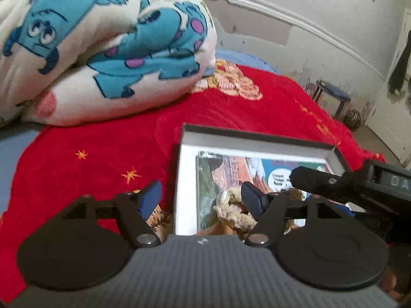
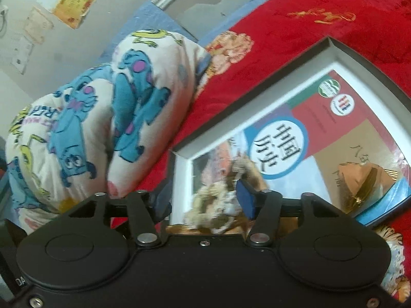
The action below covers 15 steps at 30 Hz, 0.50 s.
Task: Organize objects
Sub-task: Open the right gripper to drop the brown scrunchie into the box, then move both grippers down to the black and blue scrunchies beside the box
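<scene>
I count one box (image 1: 257, 138), one book (image 2: 321, 133) and one fluffy beige thing (image 2: 218, 205) that I take for a plush toy, though blur keeps me from being sure. The box is shallow, with a dark outer edge and white inner walls, and it sits open on the red blanket (image 1: 102, 154), filling the centre-right of the left wrist view and the right half of the right wrist view. Inside it the book lies flat, cover up, with large Chinese characters in a blue-ringed white circle. The plush rests on the book's lower left corner, at the near end of the box.

I have two grippers in play. My left gripper (image 1: 203, 195) hangs low in its frame with its blue pads spread wide; the left pad is over the blanket outside the box wall, the right pad beside the plush. My right gripper (image 2: 205, 199) also has its pads well apart, straddling the near box wall, the right pad just beside the plush. I see nothing held between either pair. In the left wrist view one black finger of the right gripper pokes in from the right edge, above the book.

One folded quilt (image 1: 90, 51) printed with blue monsters is at upper left in the left wrist view. One dark stool (image 1: 331, 95) stands at far right.
</scene>
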Each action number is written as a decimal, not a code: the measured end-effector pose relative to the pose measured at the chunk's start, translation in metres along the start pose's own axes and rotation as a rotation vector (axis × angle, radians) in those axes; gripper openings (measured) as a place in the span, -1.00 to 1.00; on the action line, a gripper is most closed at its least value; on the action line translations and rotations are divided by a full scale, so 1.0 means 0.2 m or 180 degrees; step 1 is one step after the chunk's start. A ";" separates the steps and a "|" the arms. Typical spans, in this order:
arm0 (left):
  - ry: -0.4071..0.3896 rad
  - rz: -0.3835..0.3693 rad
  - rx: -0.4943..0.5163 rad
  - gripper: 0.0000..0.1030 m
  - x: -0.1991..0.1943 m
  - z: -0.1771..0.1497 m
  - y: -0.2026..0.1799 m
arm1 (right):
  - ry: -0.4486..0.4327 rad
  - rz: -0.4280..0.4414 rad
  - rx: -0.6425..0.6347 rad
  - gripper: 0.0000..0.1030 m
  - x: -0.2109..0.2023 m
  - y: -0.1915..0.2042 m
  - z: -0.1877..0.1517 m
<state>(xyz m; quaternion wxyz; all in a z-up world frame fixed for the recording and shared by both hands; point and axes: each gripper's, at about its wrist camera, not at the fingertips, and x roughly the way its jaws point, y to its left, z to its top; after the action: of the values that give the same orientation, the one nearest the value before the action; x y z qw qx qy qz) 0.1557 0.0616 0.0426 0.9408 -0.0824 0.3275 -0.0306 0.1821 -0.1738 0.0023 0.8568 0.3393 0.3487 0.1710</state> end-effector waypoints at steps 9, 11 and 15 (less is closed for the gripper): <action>-0.0237 -0.0145 0.0198 0.70 -0.32 0.04 -0.03 | -0.0231 0.0355 -0.0211 0.51 -0.25 0.18 -0.01; -0.0300 -0.0219 0.0253 0.72 -0.40 0.02 -0.05 | -0.0242 0.0393 -0.0277 0.54 -0.31 0.22 -0.04; -0.0373 -0.0296 0.0342 0.75 -0.50 -0.05 -0.07 | -0.0195 0.0408 -0.0490 0.58 -0.39 0.32 -0.10</action>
<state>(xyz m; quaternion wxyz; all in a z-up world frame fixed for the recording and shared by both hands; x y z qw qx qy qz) 0.0710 0.0579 0.0995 0.9589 -0.0486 0.2656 -0.0869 0.1099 -0.1603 0.0747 0.8779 0.2991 0.2858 0.2413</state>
